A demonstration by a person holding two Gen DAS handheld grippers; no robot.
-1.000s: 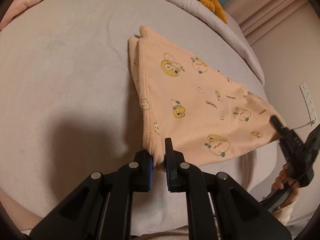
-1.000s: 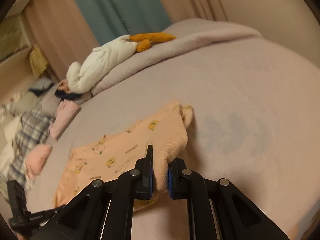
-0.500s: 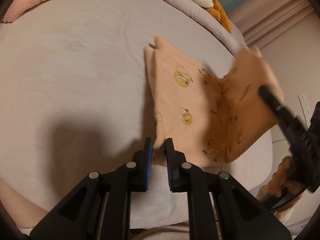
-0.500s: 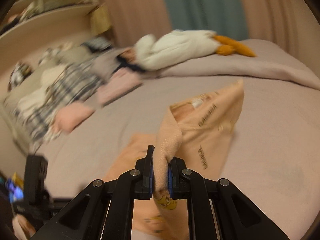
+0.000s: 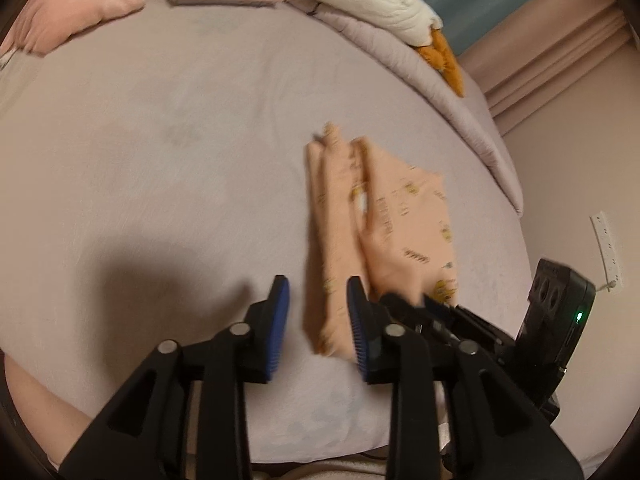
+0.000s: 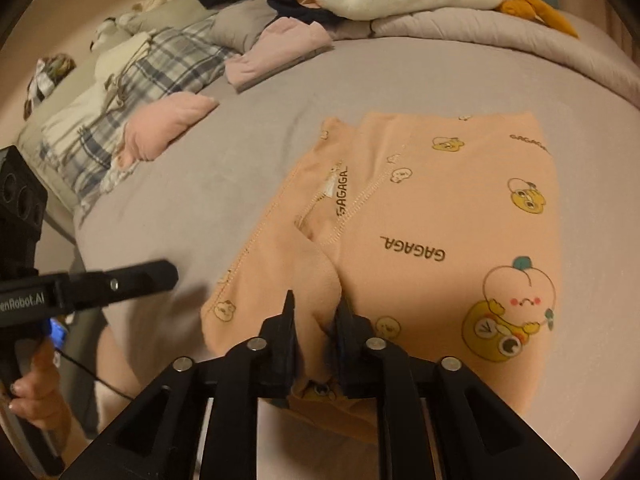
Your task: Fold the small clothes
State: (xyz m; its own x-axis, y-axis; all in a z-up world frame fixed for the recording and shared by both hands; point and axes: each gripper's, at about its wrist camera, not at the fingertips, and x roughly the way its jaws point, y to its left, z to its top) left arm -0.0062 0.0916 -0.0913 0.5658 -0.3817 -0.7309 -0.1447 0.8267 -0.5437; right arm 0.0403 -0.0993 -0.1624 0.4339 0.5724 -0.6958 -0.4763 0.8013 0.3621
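Right wrist view: peach garment (image 6: 436, 240) folded on bed (image 6: 248, 184); right gripper (image 6: 316, 312) jaws just opening around its fold; left gripper (image 5: 316, 316) jaws apart, just opened.

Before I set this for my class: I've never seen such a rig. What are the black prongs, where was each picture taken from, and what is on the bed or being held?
There is no robot here. A person holds a claw in each hand, each with a camera looking along its two fingers. One picture looks out from the left claw, the other from the right claw. On the bed lies a peach garment with cartoon prints, folded over. Other clothes sit at the far side. Both claws have just been opening: the left grips nothing, and a fold of the garment sits loosely between the right's fingers.
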